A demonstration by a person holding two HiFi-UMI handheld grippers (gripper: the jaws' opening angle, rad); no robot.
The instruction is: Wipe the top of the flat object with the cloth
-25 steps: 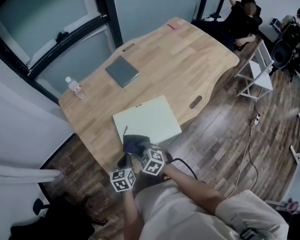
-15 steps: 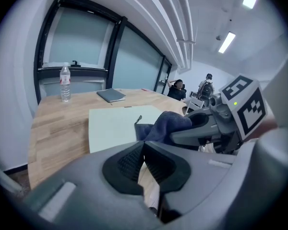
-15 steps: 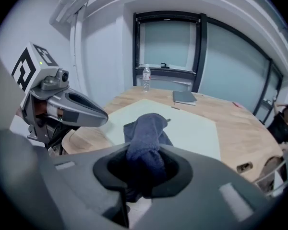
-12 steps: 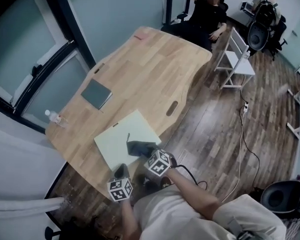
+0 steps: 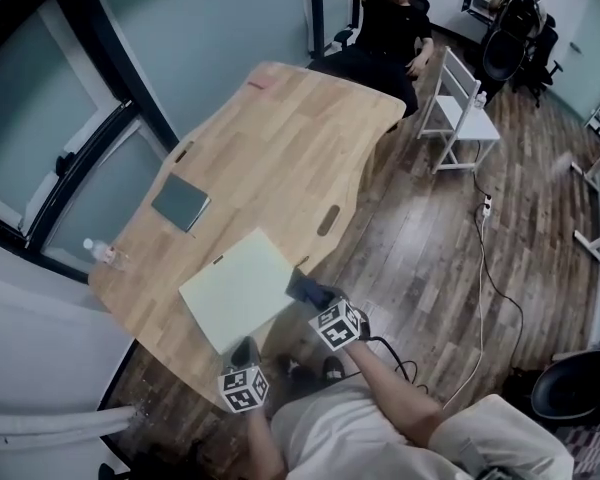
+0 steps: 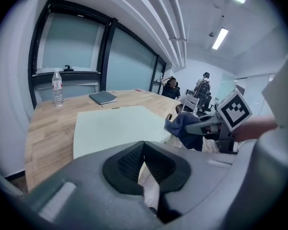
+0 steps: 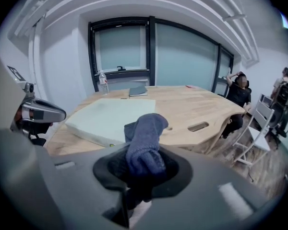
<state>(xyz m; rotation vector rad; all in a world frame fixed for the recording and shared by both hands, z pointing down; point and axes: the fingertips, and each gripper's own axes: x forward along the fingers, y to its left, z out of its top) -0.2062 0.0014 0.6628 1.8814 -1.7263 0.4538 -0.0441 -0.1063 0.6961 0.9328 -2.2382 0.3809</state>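
A pale green flat pad point(image 5: 238, 288) lies on the near end of the wooden table point(image 5: 280, 138). My right gripper point(image 5: 318, 300) is shut on a dark blue cloth point(image 5: 306, 287), which hangs just past the pad's right edge at the table's rim. In the right gripper view the cloth point(image 7: 145, 138) bunches up between the jaws, with the pad point(image 7: 113, 114) beyond it. My left gripper point(image 5: 245, 352) stays off the table's near edge, shut and holding nothing. Its own view shows the left gripper point(image 6: 144, 150), the pad point(image 6: 115, 126) ahead and the cloth point(image 6: 182, 127) to the right.
A grey notebook point(image 5: 180, 203) and a water bottle point(image 5: 105, 253) sit on the table's left side. A white chair point(image 5: 460, 108) stands on the wooden floor to the right, where a cable point(image 5: 490, 268) trails. People sit at the far end point(image 5: 385, 13).
The right gripper has carried the cloth rightward, from the pad's near part to just beyond its right edge. The left gripper has kept its place below the table's edge.
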